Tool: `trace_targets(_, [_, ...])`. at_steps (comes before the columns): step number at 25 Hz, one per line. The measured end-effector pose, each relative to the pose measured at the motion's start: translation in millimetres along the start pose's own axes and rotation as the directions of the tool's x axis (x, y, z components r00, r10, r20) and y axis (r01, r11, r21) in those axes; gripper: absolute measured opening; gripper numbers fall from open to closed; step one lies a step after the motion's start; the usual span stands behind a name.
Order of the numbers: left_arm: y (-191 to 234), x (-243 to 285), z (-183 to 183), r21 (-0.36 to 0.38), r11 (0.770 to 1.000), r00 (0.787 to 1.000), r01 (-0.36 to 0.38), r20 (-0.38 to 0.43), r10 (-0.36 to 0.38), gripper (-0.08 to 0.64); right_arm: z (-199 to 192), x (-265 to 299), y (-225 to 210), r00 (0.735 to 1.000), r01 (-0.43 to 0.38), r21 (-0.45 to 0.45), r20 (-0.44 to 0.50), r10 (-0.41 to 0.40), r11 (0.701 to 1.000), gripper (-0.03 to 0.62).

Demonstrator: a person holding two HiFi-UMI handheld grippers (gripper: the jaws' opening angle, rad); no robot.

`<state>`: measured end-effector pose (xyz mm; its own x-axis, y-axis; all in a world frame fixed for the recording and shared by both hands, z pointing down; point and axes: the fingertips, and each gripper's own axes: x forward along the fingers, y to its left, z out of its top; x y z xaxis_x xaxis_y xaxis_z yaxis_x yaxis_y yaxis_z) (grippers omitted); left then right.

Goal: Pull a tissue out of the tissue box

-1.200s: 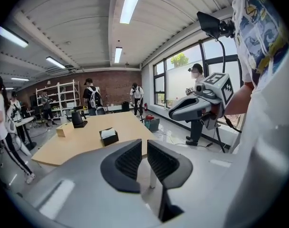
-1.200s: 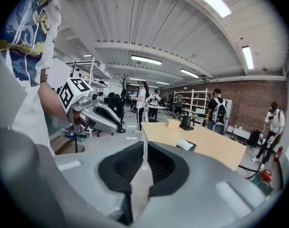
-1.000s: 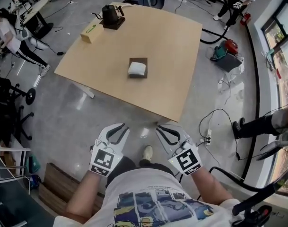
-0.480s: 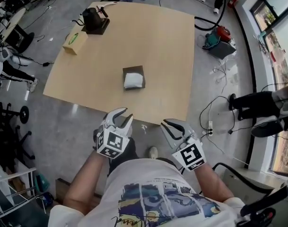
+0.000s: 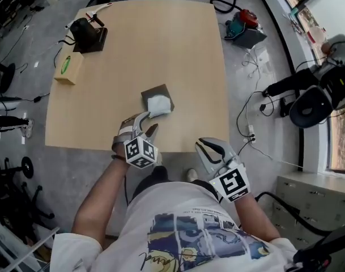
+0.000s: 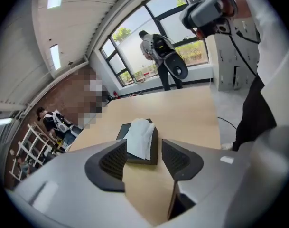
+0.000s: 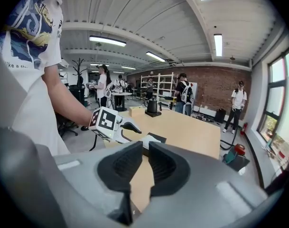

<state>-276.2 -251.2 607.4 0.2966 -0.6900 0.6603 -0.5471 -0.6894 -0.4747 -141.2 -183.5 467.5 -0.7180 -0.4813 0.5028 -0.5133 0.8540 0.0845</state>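
The broad pale wooden table (image 5: 178, 44) carries the work, its near edge by the person. The left hand-held grey two-jaw gripper (image 5: 151, 122) reaches over that edge; its jaws have just been opening and stand spread wide with nothing between the pads. The right grey two-jaw gripper (image 5: 208, 145) hangs off the table, well apart, jaws drawn almost together and empty. The flat dark square tissue box (image 5: 152, 91) lies near the table's middle, just beyond the left fingertips, turned cornerwise to the table edges. The white tissue (image 5: 159, 105) slumps limp across its top, its long axis roughly along the left gripper's line.
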Motion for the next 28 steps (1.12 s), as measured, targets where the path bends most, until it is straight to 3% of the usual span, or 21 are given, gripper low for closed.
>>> trace_targets(4, [-6.8, 30.5, -4.3, 0.159, 0.985, 0.998, 0.060, -0.005, -0.060, 0.242, -4.9, -2.8, -6.0, 0.997, 0.073, 0.047, -0.042, -0.071, 0.996, 0.028])
trace_targets(8, [-13.3, 50.0, -11.7, 0.237, 0.968, 0.997, 0.081, -0.031, -0.076, 0.242, -9.4, -9.2, -13.2, 0.990, 0.130, 0.077, -0.065, -0.125, 0.989, 0.028])
trace_targets(11, [-12.6, 55.4, -12.6, 0.203, 0.975, 0.996, 0.087, -0.029, -0.083, 0.241, -13.5, -15.4, -14.0, 0.986, 0.157, 0.097, -0.078, -0.150, 0.983, 0.028])
trace_targets(13, [-8.6, 55.3, -11.5, 0.153, 0.983, 0.995, 0.101, -0.015, -0.099, 0.167, -14.5, -17.1, -14.7, 0.983, 0.169, 0.110, -0.084, -0.161, 0.979, 0.028])
trace_targets(15, [-8.3, 53.0, -9.7, 0.120, 0.984, 0.991, 0.132, -0.002, -0.133, 0.140, -14.2, -18.6, -15.4, 0.981, 0.180, 0.126, -0.091, -0.170, 0.975, 0.028])
trace_targets(20, [-13.8, 43.7, -0.6, 0.095, 0.977, 0.981, 0.191, 0.017, -0.193, 0.048, -12.6, -22.4, -21.2, 0.981, 0.184, 0.134, -0.092, -0.172, 0.974, 0.028])
trace_targets(23, [-13.8, 40.4, 1.3, 0.085, 0.978, 0.981, 0.193, 0.017, -0.195, 0.006, -12.0, -21.7, -22.6, 0.983, 0.175, 0.134, -0.083, -0.165, 0.975, 0.028])
trace_targets(28, [-1.7, 33.6, 9.1, 0.044, 0.985, 0.986, 0.166, 0.024, -0.167, 0.005, -14.9, -22.9, -23.1, 0.987, 0.149, 0.117, -0.069, -0.142, 0.982, 0.028])
